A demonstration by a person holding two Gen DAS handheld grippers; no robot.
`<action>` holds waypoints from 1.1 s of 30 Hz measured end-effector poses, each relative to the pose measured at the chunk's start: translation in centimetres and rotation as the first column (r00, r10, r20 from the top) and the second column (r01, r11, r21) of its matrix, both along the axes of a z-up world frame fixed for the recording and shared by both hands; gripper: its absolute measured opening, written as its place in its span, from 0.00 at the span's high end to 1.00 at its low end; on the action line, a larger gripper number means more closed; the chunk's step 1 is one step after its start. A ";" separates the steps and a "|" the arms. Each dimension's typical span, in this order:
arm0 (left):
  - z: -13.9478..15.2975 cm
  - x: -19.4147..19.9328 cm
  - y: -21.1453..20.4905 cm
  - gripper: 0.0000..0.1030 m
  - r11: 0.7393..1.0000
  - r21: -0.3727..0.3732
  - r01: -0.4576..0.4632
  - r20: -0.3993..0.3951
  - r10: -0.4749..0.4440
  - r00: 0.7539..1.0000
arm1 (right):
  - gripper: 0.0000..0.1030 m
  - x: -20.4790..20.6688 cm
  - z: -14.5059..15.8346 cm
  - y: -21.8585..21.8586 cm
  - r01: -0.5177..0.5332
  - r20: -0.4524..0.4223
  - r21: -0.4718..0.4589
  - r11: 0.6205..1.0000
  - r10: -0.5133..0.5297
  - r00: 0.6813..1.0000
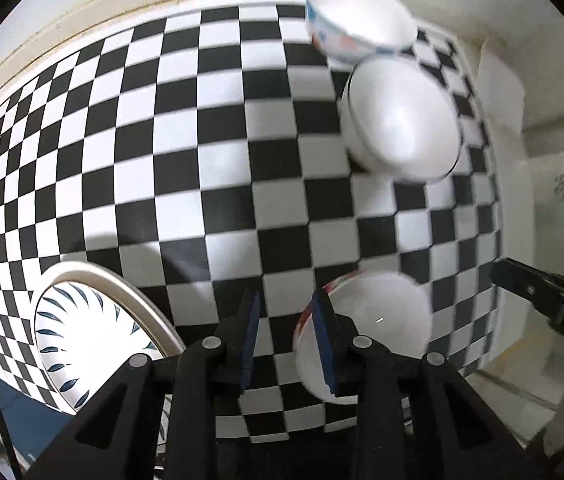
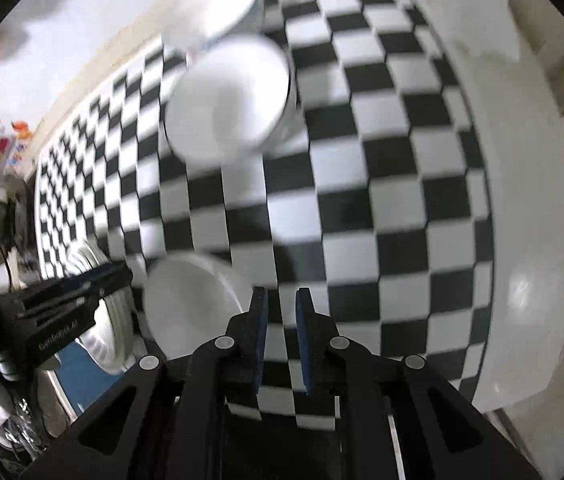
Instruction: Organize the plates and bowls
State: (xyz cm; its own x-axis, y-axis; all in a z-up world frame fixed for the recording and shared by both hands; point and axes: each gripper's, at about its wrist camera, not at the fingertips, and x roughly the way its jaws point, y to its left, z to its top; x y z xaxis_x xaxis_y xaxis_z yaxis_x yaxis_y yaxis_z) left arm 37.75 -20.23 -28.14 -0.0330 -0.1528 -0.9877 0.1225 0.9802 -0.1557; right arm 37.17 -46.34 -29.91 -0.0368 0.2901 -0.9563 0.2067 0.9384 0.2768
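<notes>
Left wrist: bowl (image 1: pixel 378 320) beside tongs (image 1: pixel 288 320).

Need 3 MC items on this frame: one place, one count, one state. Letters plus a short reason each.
1. Where is the leaf-patterned plate in the left wrist view?
A. upper right
B. lower left
C. dead centre

2. How many bowls sit on the checkered cloth?
A. one
B. three
C. five

3. What is between the fingers of the left gripper?
A. nothing, jaws apart
B. a plate rim
C. a spoon

Answers:
1 B: the plate lies at the lower left, beside the gripper.
2 B: blue-patterned bowl, plain white bowl, red-trimmed bowl.
3 A: only cloth shows in the gap; the red-trimmed bowl lies behind the right-hand finger.
</notes>
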 end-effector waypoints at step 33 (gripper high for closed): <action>-4.5 10.9 -6.8 0.86 0.994 -0.068 0.084 -0.042 -0.087 0.995 | 0.90 12.1 -7.8 -2.6 0.161 -0.009 0.076 0.984 -0.161 0.987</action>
